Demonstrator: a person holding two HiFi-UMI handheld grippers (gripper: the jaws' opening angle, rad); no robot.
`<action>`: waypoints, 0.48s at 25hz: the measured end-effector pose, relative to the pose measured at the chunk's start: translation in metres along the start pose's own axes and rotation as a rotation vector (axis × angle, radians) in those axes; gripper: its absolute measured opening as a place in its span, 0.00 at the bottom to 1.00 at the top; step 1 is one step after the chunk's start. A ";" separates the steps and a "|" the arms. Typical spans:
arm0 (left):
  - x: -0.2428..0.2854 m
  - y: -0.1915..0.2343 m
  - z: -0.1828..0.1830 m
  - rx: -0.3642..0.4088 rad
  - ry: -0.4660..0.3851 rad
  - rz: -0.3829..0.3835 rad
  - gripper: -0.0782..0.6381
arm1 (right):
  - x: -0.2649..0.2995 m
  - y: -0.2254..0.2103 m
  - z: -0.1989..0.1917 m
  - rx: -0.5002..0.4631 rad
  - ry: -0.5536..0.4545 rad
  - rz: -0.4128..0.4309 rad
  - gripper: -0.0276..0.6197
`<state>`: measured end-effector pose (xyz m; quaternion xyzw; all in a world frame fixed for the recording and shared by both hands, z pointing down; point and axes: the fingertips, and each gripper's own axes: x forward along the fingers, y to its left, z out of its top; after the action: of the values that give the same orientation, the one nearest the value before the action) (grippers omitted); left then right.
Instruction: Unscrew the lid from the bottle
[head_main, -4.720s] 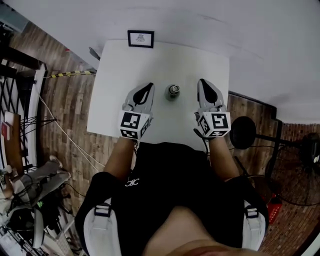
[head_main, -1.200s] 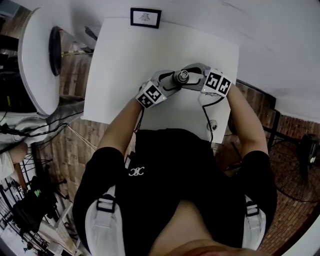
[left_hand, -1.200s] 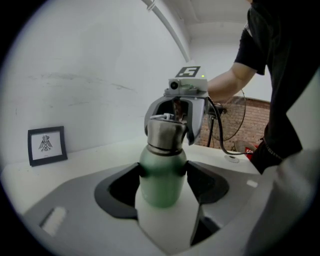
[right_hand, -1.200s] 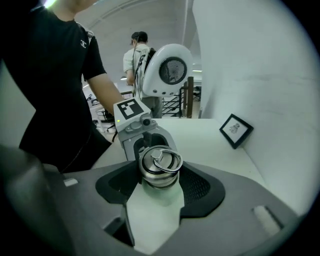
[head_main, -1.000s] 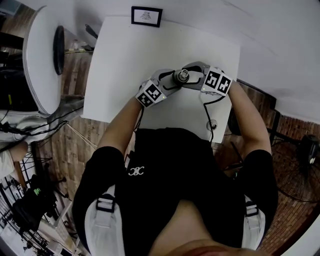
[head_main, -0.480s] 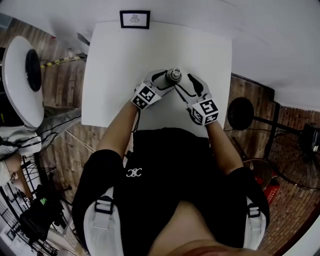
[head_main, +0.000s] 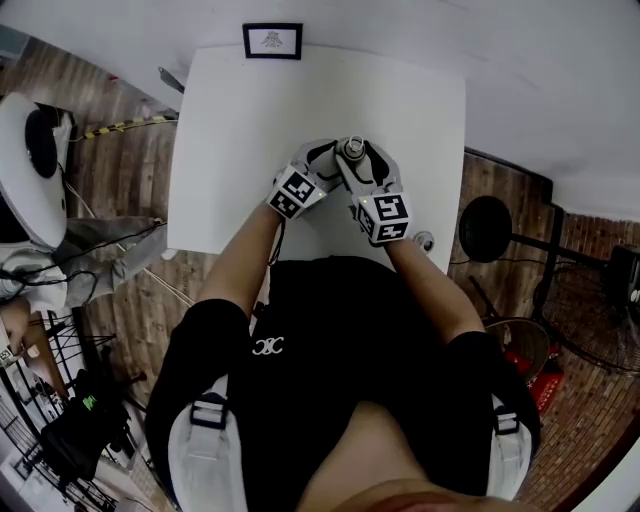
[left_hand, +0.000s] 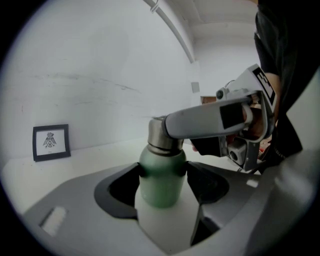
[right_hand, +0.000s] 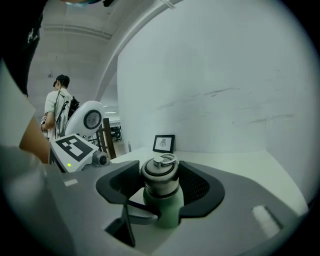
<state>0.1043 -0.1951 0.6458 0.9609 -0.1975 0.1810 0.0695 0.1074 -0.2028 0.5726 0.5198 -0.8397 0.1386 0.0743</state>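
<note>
A green bottle (head_main: 349, 150) with a metal lid stands upright near the front of the white table (head_main: 250, 110). My left gripper (head_main: 336, 160) comes in from the left. In the left gripper view its pads press the green body (left_hand: 161, 180) on both sides, so the left gripper (left_hand: 162, 175) is shut on it. My right gripper (head_main: 356, 168) reaches in from the near side. In the right gripper view the right gripper (right_hand: 160, 180) is shut on the metal lid (right_hand: 160, 172), above the green body (right_hand: 167, 210). One right finger (left_hand: 210, 120) crosses the lid (left_hand: 157, 137).
A small framed picture (head_main: 272, 40) (left_hand: 50, 142) (right_hand: 164, 143) stands at the table's far edge. A round white table (head_main: 25, 160) is at the left and a black stand (head_main: 485, 230) at the right. A person (right_hand: 57, 107) stands far off.
The right gripper has swung from the bottle's right side round to the near side and sits on the lid again. The left gripper has kept its hold on the body.
</note>
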 end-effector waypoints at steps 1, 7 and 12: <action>0.000 0.000 0.000 0.000 0.001 0.000 0.60 | -0.001 0.000 0.000 -0.009 0.002 0.004 0.41; 0.001 0.001 0.000 -0.003 0.004 -0.005 0.60 | 0.002 0.000 -0.001 -0.072 0.052 0.159 0.41; 0.001 0.001 0.000 -0.001 0.004 -0.010 0.60 | 0.003 0.004 -0.005 -0.231 0.179 0.451 0.41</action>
<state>0.1049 -0.1961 0.6461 0.9615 -0.1924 0.1825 0.0713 0.1028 -0.2023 0.5773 0.2935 -0.9346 0.1003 0.1741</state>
